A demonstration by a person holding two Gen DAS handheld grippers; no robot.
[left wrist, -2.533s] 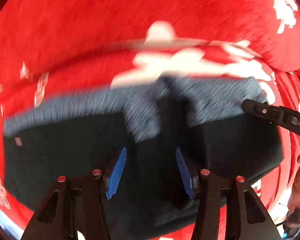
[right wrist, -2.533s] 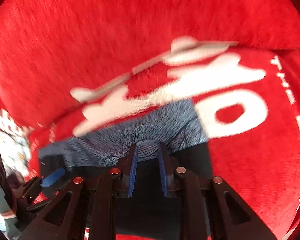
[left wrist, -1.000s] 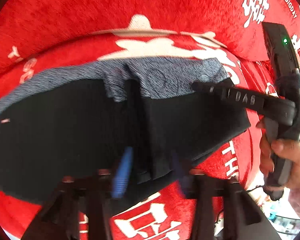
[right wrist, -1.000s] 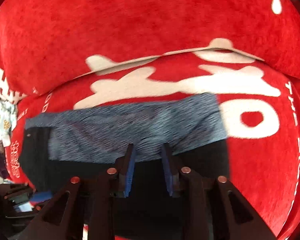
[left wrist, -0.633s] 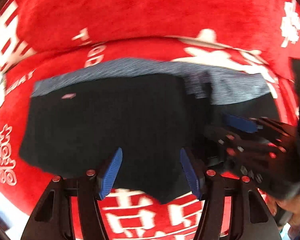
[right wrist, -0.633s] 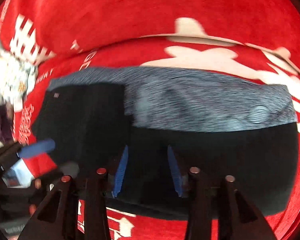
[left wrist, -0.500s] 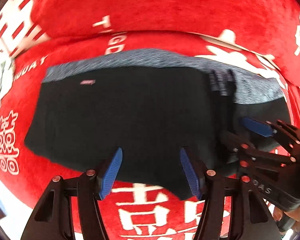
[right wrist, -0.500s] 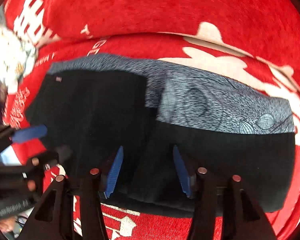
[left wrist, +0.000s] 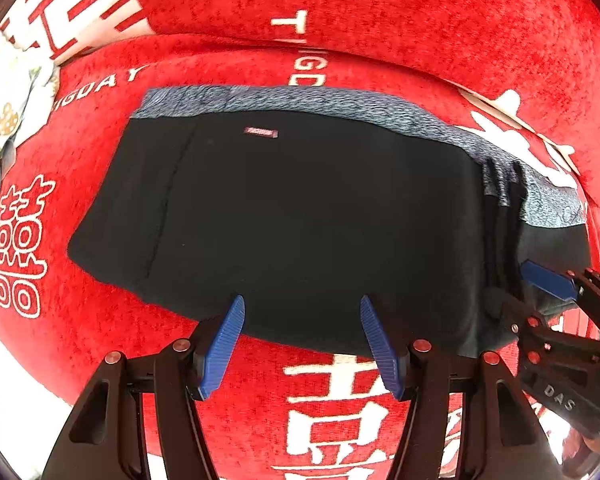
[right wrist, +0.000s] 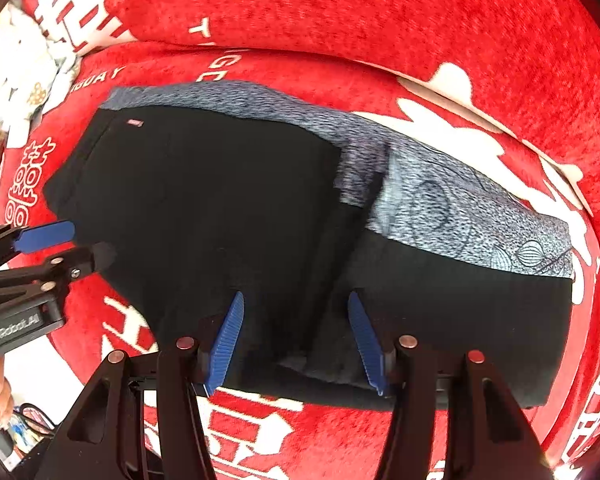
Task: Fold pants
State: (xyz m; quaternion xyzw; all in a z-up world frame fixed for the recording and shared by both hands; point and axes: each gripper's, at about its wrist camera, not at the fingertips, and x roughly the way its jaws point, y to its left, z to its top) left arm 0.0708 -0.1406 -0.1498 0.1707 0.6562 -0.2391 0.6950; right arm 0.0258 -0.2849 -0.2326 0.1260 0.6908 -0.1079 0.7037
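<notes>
step: pants (left wrist: 300,216) folded over on red cover (left wrist: 420,20), fold just laid | left tongs (left wrist: 302,336) and right tongs (right wrist: 296,334) wide, empty | next: likely grip near edge for second fold

Left gripper (left wrist: 302,336) & right gripper (right wrist: 296,338): black skeletal frames w/ triangular cut-outs, copper-coloured screw heads at pivots, ribbed blue finger pads (left wrist: 222,346); white lettering "GenRobot.AI" on left body, "DAS" on right
</notes>
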